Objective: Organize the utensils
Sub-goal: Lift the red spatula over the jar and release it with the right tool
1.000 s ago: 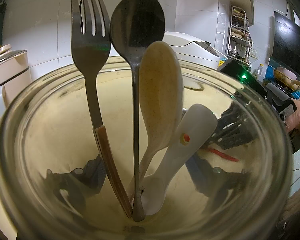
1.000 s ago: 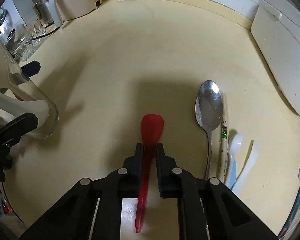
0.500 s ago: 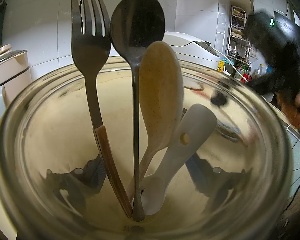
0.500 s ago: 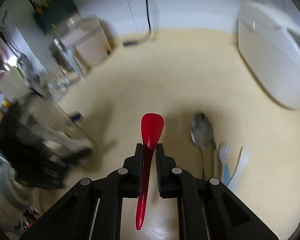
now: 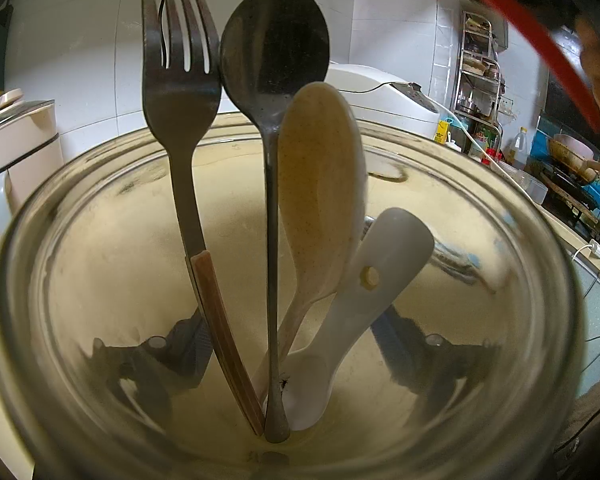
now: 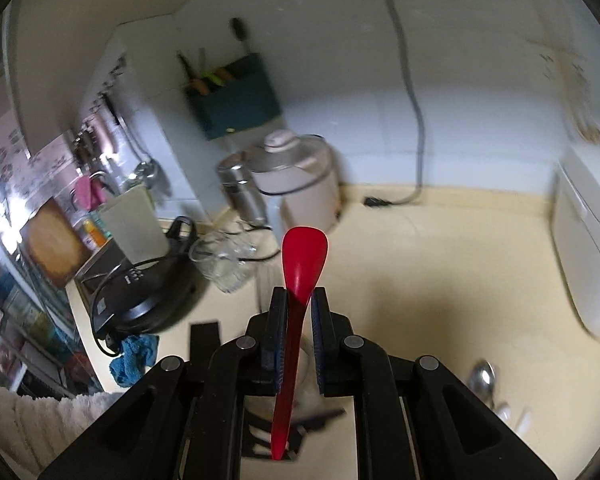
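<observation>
My left gripper is shut on a clear glass jar (image 5: 532, 280) that fills the left wrist view; its fingers (image 5: 164, 356) show only through the glass. The jar holds a fork (image 5: 176, 92), a dark metal spoon (image 5: 276, 56), a beige spoon (image 5: 320, 176) and a white spoon (image 5: 380, 272), all upright. My right gripper (image 6: 299, 304) is shut on a red spoon (image 6: 302, 260), bowl up, held high above the counter. The red spoon's handle (image 5: 532, 36) also crosses the top right of the left wrist view, above the jar.
A metal spoon (image 6: 483, 376) and white utensils (image 6: 504, 412) lie on the cream counter (image 6: 440, 280) at lower right. A rice cooker (image 6: 300, 184), a steel canister (image 6: 240, 188), glass cups (image 6: 224, 260), a black appliance (image 6: 148, 292) and a white appliance (image 6: 588, 248) stand around.
My right gripper has lifted the red spoon off the counter and swung it up and toward the jar. The jar and left gripper have stayed still.
</observation>
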A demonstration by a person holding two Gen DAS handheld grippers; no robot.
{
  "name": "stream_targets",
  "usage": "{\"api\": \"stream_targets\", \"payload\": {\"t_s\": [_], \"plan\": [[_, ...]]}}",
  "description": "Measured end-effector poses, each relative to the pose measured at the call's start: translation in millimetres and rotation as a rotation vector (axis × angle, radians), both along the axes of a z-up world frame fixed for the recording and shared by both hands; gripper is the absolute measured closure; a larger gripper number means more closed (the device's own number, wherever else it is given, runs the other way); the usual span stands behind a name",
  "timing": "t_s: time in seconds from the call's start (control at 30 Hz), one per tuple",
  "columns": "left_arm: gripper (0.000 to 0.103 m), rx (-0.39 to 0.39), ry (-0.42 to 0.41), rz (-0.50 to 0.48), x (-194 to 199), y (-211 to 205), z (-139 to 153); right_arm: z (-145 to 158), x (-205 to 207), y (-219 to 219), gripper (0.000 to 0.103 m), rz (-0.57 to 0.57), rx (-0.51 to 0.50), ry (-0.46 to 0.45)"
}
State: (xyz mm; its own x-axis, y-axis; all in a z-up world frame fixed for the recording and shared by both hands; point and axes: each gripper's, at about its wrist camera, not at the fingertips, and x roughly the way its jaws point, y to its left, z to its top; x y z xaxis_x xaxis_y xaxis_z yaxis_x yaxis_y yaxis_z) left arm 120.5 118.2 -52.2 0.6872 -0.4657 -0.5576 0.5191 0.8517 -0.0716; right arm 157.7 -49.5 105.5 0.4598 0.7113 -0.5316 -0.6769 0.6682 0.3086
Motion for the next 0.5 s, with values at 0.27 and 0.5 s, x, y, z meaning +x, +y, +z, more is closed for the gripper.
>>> {"api": "stream_targets", "payload": {"t_s": [0.27,0.5], "plan": [[0.021,0.000,0.000,0.000,0,0,0,-7,6,46,0.091,0.026,0.004,-0.081],[0.021,-0.003,0.001,-0.002,0,-1,0,-30,-4,54,0.091,0.043,-0.013,-0.056]]}}
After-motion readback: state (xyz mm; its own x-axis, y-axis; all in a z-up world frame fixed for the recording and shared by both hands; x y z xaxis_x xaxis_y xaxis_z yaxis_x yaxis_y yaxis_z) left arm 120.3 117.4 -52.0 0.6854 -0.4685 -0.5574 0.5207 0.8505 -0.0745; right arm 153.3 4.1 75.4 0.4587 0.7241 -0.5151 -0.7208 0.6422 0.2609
